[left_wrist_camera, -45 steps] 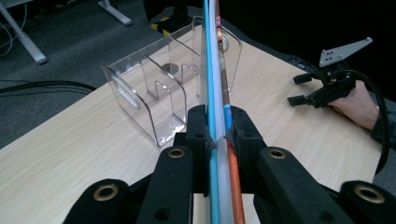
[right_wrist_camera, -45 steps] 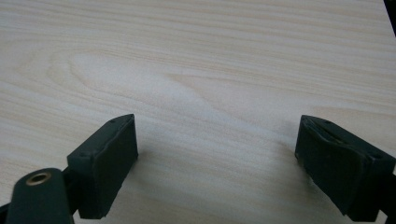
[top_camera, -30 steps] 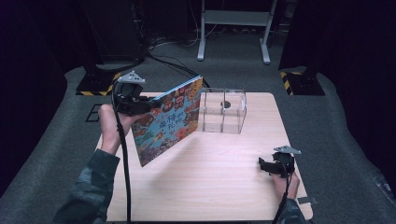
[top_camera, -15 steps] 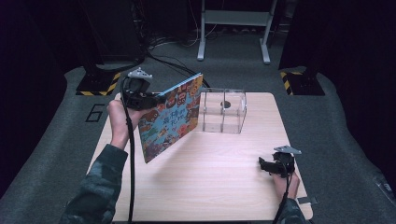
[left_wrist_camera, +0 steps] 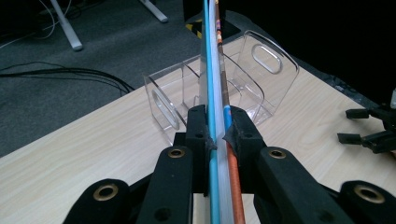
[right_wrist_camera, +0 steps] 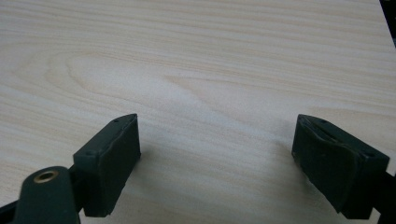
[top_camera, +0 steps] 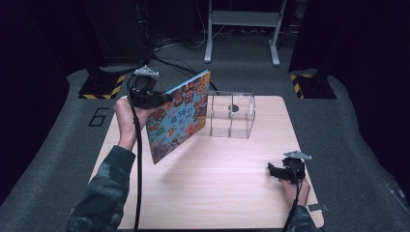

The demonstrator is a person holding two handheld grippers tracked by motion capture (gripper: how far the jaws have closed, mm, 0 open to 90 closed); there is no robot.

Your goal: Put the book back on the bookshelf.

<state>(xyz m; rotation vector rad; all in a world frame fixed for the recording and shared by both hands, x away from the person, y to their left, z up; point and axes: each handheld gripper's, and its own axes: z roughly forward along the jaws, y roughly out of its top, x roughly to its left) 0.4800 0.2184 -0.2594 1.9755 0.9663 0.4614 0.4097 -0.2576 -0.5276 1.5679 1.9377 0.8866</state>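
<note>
Clear plastic is your target: the transparent two-compartment acrylic organiser (top_camera: 231, 114) stands on the pale wood-grain desk (top_camera: 217, 193) just to the right of the thin, colourfully illustrated picture book (top_camera: 180, 116) you hold. Your left tool (top_camera: 157, 99) is clamped on the book's upper left edge, and in the left gripper view its pads (left_wrist_camera: 200, 126) pinch the book (left_wrist_camera: 215, 70) edge-on. From there the book's long axis runs straight ahead towards the organiser (left_wrist_camera: 219, 88), roughly in line with the divider between its two slots. The book hangs tilted in the air, its lower corner near the desk, clear of the organiser's near wall. Your right tool (top_camera: 276, 170) rests far off at the desk's right front, jaws apart over bare wood (right_wrist_camera: 196, 56), holding nothing. The left hand is plainly the nearer one; judging by this, the move calls for lifting the book upright and over a slot.
</note>
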